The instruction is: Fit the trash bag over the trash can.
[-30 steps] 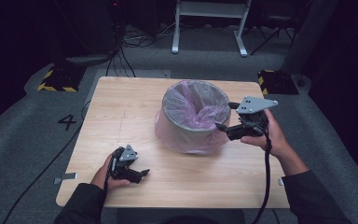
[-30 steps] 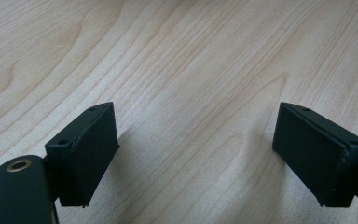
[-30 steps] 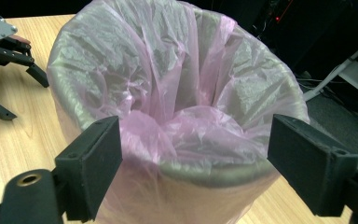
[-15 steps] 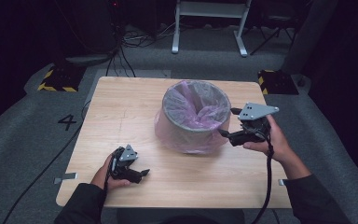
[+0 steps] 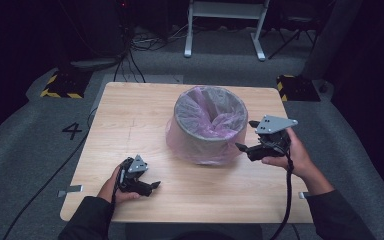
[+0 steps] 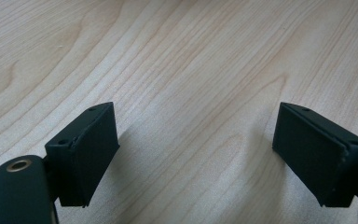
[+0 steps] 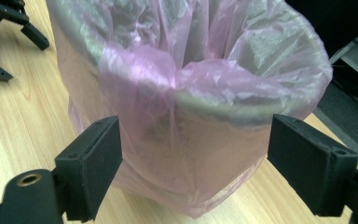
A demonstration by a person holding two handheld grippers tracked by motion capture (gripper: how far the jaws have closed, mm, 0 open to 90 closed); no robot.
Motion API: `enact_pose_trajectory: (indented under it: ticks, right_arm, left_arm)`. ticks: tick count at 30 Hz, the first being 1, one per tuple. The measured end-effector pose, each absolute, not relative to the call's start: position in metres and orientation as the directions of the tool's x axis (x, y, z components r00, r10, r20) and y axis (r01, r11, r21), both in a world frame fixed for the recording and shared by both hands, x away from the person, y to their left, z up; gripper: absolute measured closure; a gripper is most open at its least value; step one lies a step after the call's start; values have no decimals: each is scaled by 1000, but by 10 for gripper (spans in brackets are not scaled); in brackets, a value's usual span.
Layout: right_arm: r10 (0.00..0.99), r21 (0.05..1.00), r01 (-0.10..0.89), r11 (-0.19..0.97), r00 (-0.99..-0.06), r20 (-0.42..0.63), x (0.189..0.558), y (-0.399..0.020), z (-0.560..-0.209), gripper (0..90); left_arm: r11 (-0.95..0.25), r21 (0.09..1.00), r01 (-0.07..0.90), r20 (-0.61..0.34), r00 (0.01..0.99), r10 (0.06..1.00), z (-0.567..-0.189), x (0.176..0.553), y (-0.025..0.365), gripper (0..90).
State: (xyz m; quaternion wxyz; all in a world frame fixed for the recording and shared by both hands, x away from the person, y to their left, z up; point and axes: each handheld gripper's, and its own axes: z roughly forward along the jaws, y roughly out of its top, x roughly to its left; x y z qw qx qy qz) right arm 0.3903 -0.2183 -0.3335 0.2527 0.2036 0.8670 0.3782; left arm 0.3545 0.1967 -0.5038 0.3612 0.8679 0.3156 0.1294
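- A grey bin (image 5: 210, 125) stands upright near the middle of the wooden surface (image 5: 130, 115), lined with a thin pink bag (image 5: 180, 137) that folds over the rim and drapes down the outside wall.
- The right tool (image 5: 246, 136) hangs just to the right of the bin, jaws pointed at its side; they stand spread, with nothing pinched between them.
- In the right gripper view the bin (image 7: 191, 102) sits straight ahead between the two black pads (image 7: 93, 163), close but apart from them, and the bag (image 7: 140, 98) bunches into a thick fold at the near rim.
- The left tool (image 5: 149, 188) rests low on the near left part of the surface, well apart from the bin, held in the person's left hand (image 5: 111, 186).
- Its jaws are spread wide too; the left gripper view looks down between the pads (image 6: 91, 149) onto bare wood grain (image 6: 191, 93), with nothing between them.
- The high view gives the whole layout: bin in the centre, one tool on each side, both forearms coming in from the bottom, and a grey floor (image 5: 40, 135) marked with a 4 beside the surface.
- The right gripper view adds what the high view cannot: the crinkles and translucency of the bag, the grey rim showing through it, and the left tool (image 7: 7, 32) small at the upper left corner on the wood.
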Motion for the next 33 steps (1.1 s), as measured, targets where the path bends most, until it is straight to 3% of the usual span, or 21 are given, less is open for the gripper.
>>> enact_pose_trajectory:
  ticks: [33]
  right_arm:
    - [542,691,210,692,-784,-304,389,-230,-368,180]
  left_arm:
    - [-540,709,454,-4,768,641,-504,355,197,139]
